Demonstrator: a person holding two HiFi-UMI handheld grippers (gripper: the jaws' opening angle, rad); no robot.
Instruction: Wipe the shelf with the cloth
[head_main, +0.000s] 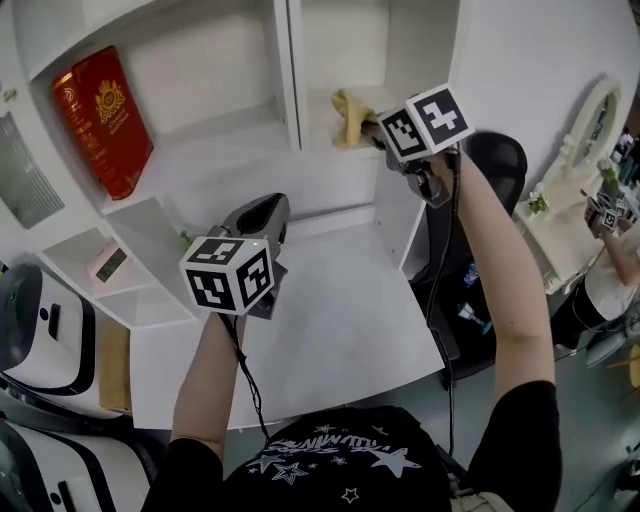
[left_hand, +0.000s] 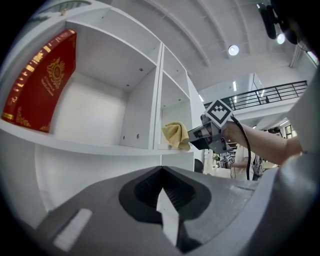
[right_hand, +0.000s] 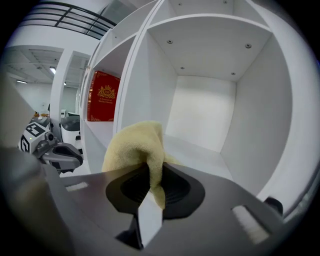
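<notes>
A yellow cloth (head_main: 350, 115) hangs bunched at the front edge of the upper right compartment of the white shelf (head_main: 300, 150). My right gripper (head_main: 376, 131) is shut on it, and in the right gripper view the cloth (right_hand: 136, 145) is pinched between the jaws of that gripper (right_hand: 150, 174), over the compartment's floor (right_hand: 205, 156). My left gripper (head_main: 264, 216) is lower, in front of the shelf above the table, shut with nothing in it (left_hand: 161, 172). From it I see the cloth (left_hand: 176, 134) and the right gripper (left_hand: 196, 137) at the shelf edge.
A red book (head_main: 105, 120) leans in the upper left compartment. Below the shelf lies a white table (head_main: 340, 320). A black chair (head_main: 500, 160) stands at the right, with a person (head_main: 610, 270) beyond it. White and black machines (head_main: 40, 330) stand at the left.
</notes>
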